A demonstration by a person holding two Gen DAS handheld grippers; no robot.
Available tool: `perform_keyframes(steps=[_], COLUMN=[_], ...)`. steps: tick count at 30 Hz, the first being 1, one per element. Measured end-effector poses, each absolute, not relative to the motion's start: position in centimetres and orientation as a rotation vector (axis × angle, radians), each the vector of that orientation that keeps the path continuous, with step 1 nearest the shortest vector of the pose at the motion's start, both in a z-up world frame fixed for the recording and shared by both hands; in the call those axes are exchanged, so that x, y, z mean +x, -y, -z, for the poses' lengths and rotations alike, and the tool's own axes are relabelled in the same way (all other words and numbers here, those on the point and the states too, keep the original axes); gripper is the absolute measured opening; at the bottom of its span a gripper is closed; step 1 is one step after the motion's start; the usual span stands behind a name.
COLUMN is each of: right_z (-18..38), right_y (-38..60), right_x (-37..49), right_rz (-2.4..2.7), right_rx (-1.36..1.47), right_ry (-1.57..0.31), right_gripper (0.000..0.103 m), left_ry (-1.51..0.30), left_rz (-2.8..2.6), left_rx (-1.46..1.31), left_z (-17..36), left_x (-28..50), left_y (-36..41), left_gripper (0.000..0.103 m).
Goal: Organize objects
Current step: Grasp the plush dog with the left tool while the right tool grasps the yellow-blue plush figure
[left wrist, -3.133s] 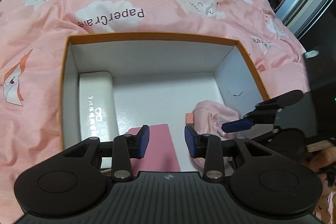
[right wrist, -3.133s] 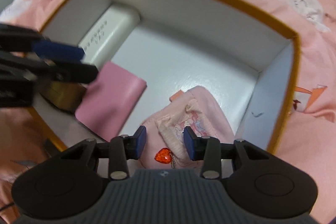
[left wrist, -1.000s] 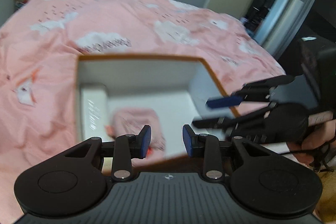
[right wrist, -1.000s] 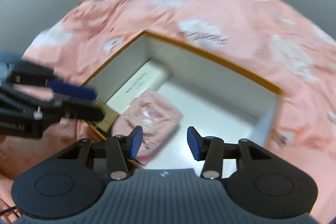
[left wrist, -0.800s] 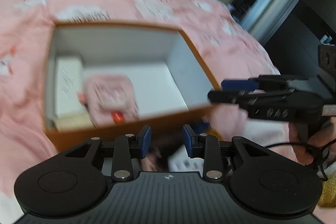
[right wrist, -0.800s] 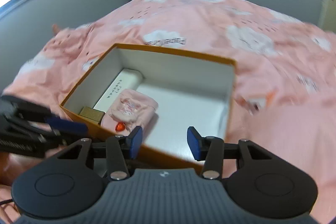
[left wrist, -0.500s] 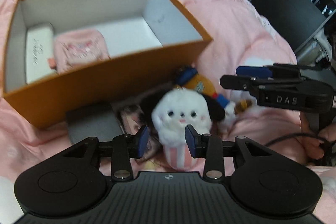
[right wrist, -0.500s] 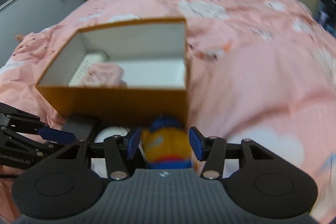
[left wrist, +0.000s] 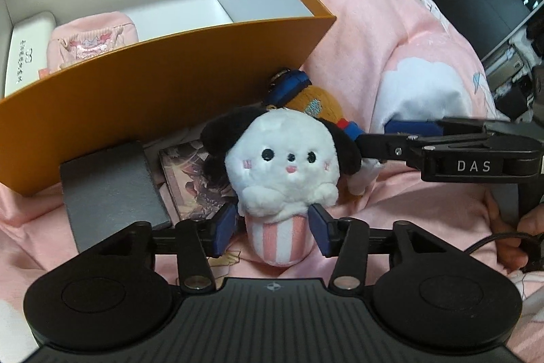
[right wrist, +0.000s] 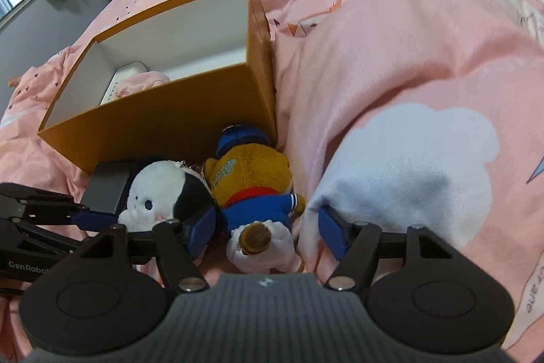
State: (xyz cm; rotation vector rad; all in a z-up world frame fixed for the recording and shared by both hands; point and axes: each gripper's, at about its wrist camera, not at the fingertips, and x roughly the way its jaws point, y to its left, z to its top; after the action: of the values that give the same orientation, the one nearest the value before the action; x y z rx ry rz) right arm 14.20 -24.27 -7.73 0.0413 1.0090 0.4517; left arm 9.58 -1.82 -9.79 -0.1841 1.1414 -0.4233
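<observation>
A white plush with black ears [left wrist: 289, 165] stands in a pink-striped cup in front of the orange box [left wrist: 170, 84]. My left gripper [left wrist: 273, 232] is low around that cup; its jaws are opening and the pads stand just off the cup. Behind it lies a brown plush in a blue cap and jacket [right wrist: 251, 186]. My right gripper [right wrist: 267, 232] straddles its legs; its jaws are opening too, clear of the plush on both sides. The right gripper [left wrist: 384, 135] reaches in from the right in the left wrist view, and the left gripper [right wrist: 85, 216] shows at the left in the right wrist view.
Inside the box lie a white case [left wrist: 29, 53] and a pink pouch [left wrist: 91, 39]. A dark grey flat box [left wrist: 108, 189] and an illustrated card [left wrist: 193, 179] lie by the box's front wall. A raised fold of pink duvet [right wrist: 408, 159] crowds the right side.
Both grippers have come away from above the box and sunk to the two plushes in front of it. Both pairs of jaws have widened. The pink pouch now lies in the box.
</observation>
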Motion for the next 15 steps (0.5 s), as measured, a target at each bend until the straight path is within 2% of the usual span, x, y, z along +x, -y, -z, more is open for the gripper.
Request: perform_keyframes(steps=[9, 15], right_z=[8.8, 9.5], right_y=[25.0, 24.3], right_x=[15.9, 16.8], right_rz=[-0.46, -0.468], right_rx=[0.112, 0.061], right_ry=[-1.071, -1.092], right_gripper=[0.068, 0.068], left_ry=[-1.133, -1.139], left_rz=[0.441, 0.442], left_rx=[-0.265, -0.258], left_z=[10.7, 11.2], left_x=[11.1, 11.8], left_y=[2.1, 3.2], left_gripper=[0.065, 0.069])
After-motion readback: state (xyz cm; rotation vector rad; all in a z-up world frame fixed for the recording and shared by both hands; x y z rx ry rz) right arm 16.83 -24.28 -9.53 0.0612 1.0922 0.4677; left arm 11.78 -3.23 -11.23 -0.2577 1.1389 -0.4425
